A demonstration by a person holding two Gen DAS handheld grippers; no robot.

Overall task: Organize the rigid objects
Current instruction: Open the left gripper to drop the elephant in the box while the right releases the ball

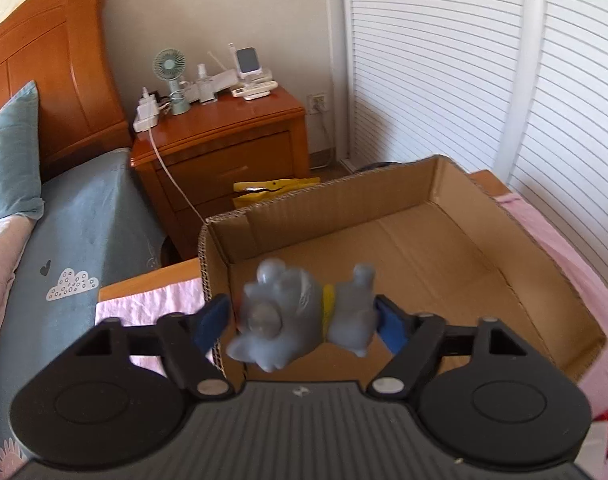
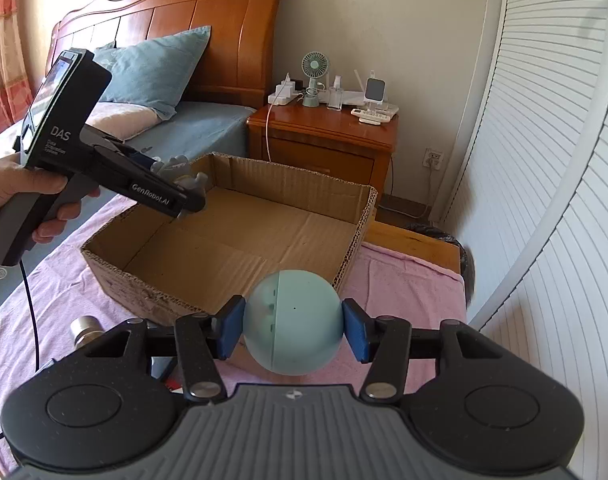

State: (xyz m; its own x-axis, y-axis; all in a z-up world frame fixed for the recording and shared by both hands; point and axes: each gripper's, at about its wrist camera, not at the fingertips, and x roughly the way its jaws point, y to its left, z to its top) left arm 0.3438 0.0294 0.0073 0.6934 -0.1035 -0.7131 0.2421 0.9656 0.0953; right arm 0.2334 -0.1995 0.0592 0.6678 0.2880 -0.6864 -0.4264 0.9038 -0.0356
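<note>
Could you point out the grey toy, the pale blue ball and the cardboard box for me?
grey toy (image 1: 304, 312): left wrist view, its body.
pale blue ball (image 2: 294, 328): right wrist view, its front face.
cardboard box (image 2: 288, 182): right wrist view, its far wall.

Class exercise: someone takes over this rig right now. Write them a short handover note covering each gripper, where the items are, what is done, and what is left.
Left gripper: shut on grey toy, held above the box, near one end.
Right gripper: shut on blue ball, held just outside the box's near wall.
Done: both items picked up. The box interior that shows is bare.
Left: lower and release toy and ball into the box. A metal cylinder by the box may also need packing.
</note>
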